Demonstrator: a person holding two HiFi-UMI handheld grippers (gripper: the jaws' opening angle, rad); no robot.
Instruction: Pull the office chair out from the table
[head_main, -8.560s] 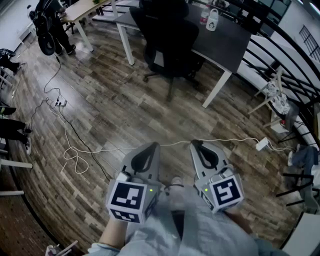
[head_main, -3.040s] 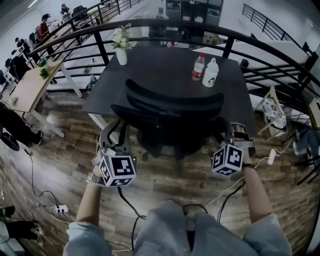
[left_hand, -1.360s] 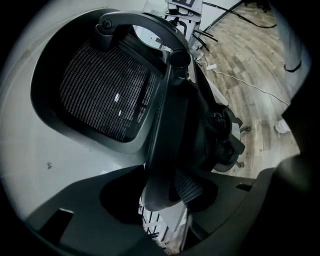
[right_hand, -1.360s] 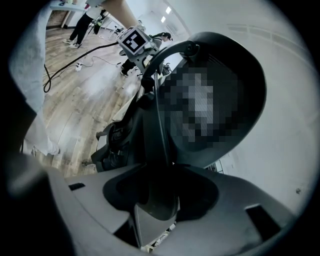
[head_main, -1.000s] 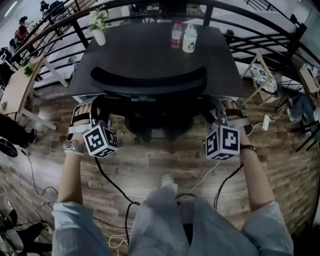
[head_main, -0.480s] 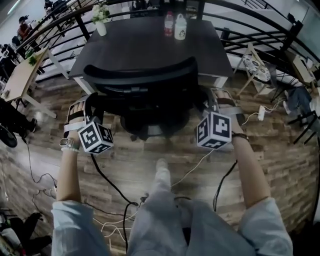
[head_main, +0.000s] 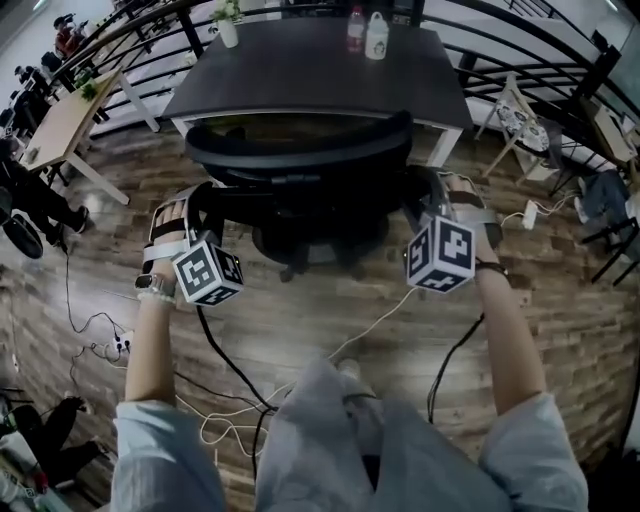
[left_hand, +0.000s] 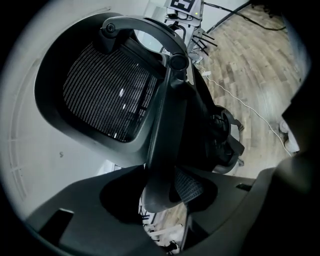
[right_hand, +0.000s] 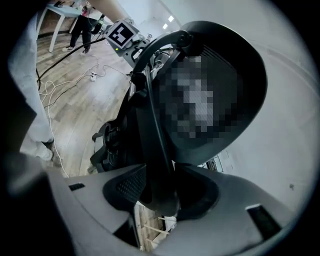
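1. The left gripper (head_main: 197, 196) is clamped on the left armrest (left_hand: 159, 162). In the left gripper view, the armrest's rounded end sits between the two jaws at bottom centre, and they stand wide around it.
2. The right gripper (head_main: 428, 192) holds the right armrest (right_hand: 156, 165) the same way, with the armrest's tip seated between its spread jaws at the bottom of the right gripper view.
3. In the head view each gripper's marker cube faces the camera at mid-height, one left of centre and one right. A bare forearm runs down from each toward the lower corners.
4. The office chair (head_main: 300, 150) lies between the two grippers, just above the centre of the frame. Its curved backrest lies along the near edge of the table (head_main: 310, 80), and its seat is below that edge, over the floor.
5. The dark table fills the upper middle. At its far edge stand a bottle (head_main: 356, 27) and a white jug (head_main: 377, 36), just beside each other. A vase of flowers (head_main: 229, 24) stands at the far left corner.
6. The wooden floor (head_main: 330, 305) spreads below the chair, and cables (head_main: 228, 365) trail across it toward the person's light trousers (head_main: 330, 440) at bottom centre.
7. A pale wooden desk (head_main: 62, 122) stands at upper left.
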